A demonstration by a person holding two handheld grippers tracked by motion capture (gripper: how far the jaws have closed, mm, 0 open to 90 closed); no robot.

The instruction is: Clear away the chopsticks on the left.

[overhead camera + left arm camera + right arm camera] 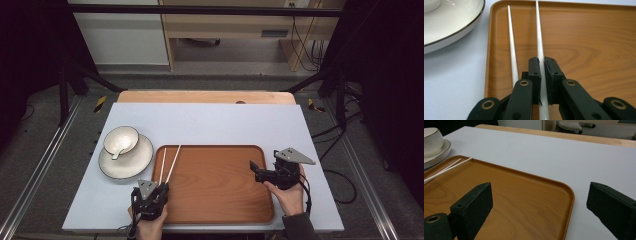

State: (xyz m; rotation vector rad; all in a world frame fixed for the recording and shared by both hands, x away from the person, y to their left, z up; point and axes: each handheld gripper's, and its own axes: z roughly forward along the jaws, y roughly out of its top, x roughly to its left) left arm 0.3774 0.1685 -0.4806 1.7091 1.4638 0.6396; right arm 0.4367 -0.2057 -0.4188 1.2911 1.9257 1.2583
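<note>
Two white chopsticks lie along the left side of a wooden tray (215, 185). My left gripper (162, 186) sits at the tray's near left corner, shut on the near end of the right chopstick (173, 162). In the left gripper view the black jaws (542, 61) pinch that chopstick (539, 37), while the other chopstick (512, 50) lies free just to its left on the tray (586, 50). My right gripper (256, 171) hovers over the tray's right part, jaws wide open (540, 192) and nothing between them, above the tray's far right corner (564, 192).
A white bowl (121, 139) with a spoon in it stands on a white plate (134, 165) left of the tray on the pale blue table (215, 122). The plate's rim (454, 27) lies close to the chopsticks. Beyond the table's far edge is floor.
</note>
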